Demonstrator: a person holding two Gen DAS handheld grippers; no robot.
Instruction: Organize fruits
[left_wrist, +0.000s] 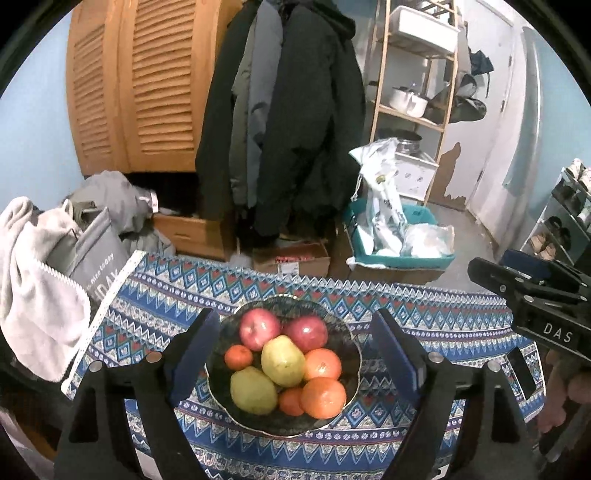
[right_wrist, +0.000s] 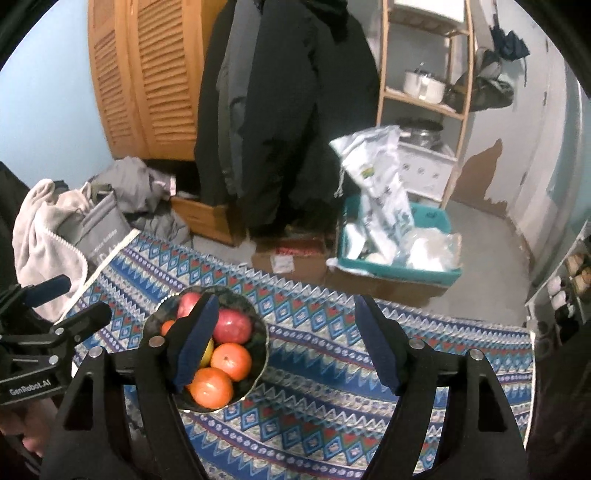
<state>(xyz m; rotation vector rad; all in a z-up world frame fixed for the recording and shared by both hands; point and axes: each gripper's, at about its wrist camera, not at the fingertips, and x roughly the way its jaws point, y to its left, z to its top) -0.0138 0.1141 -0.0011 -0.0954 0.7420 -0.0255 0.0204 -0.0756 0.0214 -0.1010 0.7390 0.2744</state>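
A dark scalloped bowl (left_wrist: 351, 343) sits on the patterned tablecloth (left_wrist: 443, 321). It holds two red apples (left_wrist: 258, 328), two yellow-green pears (left_wrist: 282, 360) and several oranges (left_wrist: 323, 397). My left gripper (left_wrist: 295, 354) is open and empty, its fingers on either side of the bowl and above it. My right gripper (right_wrist: 291, 339) is open and empty, to the right of the bowl (right_wrist: 258, 350), its left finger (right_wrist: 195, 343) covering part of the fruit. The right gripper also shows at the right edge of the left wrist view (left_wrist: 532, 295).
The cloth-covered table ends at a far edge (left_wrist: 332, 280). Beyond it are cardboard boxes (left_wrist: 291, 258), a teal bin with bags (left_wrist: 399, 240), hanging coats (left_wrist: 288, 122) and a wooden shelf (left_wrist: 413, 92). A grey towel and bag (left_wrist: 40, 280) lie at the left.
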